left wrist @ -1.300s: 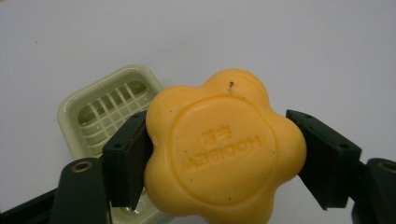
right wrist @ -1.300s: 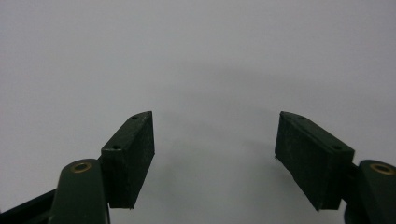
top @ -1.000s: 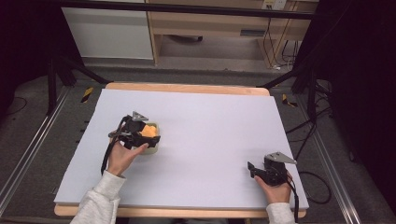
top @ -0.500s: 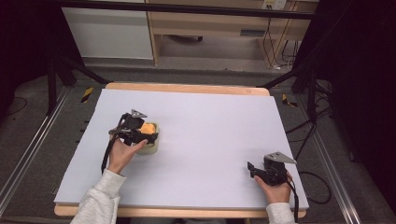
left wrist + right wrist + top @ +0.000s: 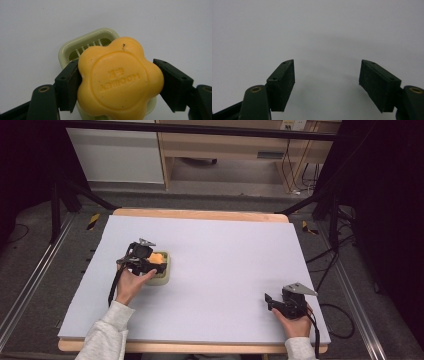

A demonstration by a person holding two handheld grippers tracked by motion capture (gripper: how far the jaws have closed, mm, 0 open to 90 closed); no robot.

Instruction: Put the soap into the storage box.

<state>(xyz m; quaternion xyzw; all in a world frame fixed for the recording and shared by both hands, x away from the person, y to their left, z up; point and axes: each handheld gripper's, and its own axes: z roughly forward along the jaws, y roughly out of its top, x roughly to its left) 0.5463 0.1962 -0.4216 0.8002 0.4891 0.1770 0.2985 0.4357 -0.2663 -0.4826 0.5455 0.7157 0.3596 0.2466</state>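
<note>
The left gripper [image 5: 117, 82] clamped a flower-shaped orange soap [image 5: 118, 80] just above its green dish [image 5: 65, 53], apparently to seat it, while the right gripper [image 5: 327, 82] rested open on the bench [image 5: 230, 250].

A counter [image 5: 225, 245] with a pale lavender-grey top and a wooden edge carries a pale green soap dish [image 5: 163, 272] left of centre, toward the near side. The dish has a slatted floor and rounded corners.

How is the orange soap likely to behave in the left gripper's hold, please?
The soap looks like a solid, stiff bar, so it should probably keep its shape. Its smooth, lobed edge may slip between the left gripper's flat pads. Being flat, it would likely not roll once set in the dish.
</note>
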